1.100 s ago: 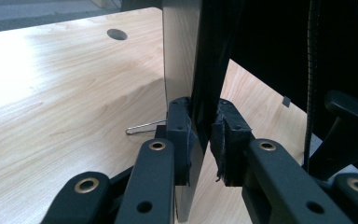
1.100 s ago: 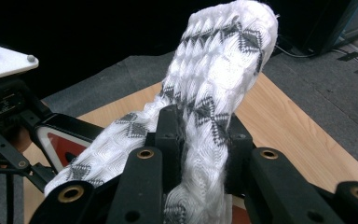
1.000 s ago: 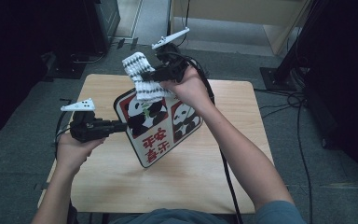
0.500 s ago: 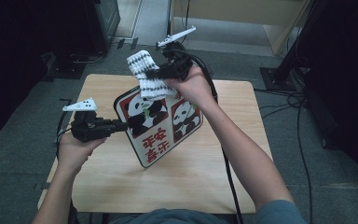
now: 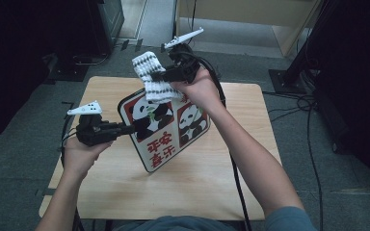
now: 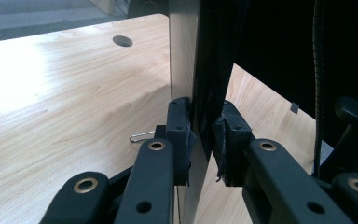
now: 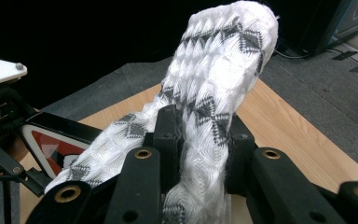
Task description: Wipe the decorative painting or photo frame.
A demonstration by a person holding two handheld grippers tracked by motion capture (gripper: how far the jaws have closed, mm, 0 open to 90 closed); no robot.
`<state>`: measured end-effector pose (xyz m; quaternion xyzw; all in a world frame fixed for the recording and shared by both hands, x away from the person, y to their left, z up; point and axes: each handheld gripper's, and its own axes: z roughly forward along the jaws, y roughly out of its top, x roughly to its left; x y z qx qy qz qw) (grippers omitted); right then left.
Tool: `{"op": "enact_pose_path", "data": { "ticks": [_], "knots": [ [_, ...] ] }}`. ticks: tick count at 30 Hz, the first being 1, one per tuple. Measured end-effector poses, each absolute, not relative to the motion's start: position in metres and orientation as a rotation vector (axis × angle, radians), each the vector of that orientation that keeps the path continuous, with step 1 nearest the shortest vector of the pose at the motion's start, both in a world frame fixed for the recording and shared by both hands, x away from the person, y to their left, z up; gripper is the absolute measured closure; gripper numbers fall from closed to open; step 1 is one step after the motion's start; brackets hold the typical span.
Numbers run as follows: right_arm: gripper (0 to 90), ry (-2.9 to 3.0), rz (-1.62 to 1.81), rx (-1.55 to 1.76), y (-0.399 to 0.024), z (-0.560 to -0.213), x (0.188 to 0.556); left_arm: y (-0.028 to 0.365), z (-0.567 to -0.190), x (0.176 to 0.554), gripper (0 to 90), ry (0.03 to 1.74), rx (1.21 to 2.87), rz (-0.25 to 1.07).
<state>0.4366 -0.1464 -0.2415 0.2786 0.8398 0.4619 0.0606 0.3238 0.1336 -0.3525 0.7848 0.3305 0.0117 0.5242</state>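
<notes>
A flat board (image 5: 166, 127) printed with two pandas and red characters stands tilted on its lower corner on the wooden table (image 5: 212, 178). My left gripper (image 5: 127, 127) is shut on its left edge. In the left gripper view the pads (image 6: 179, 135) clamp the board's pale edge (image 6: 182, 60), and the jaws have just been closing on it. My right gripper (image 5: 156, 76) holds a white cloth with grey zigzags (image 5: 161, 91) against the board's top corner. In the right gripper view the cloth (image 7: 219, 60) bulges up between the jaws, which have just been opening a little while still gripping it (image 7: 203, 135).
A round cable hole (image 6: 122, 41) and a small wire clip (image 6: 142, 136) are on the tabletop. Black cables (image 5: 231, 159) trail from the right gripper over the table and floor. Dark equipment stands beyond the far edge. Bare wood (image 5: 207, 192) lies in front of the board.
The right hand with the cloth has shifted slightly up and to the right along the board's top. The left hand and the board have stayed put.
</notes>
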Motion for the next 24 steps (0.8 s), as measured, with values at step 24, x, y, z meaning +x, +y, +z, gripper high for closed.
{"op": "enact_pose_path", "data": {
  "ticks": [24],
  "knots": [
    [73.4,2.517,1.381,0.905,-0.169,-0.241,0.452,0.135,-0.353,0.323,78.0,0.800,1.886,0.021]
  ]
}}
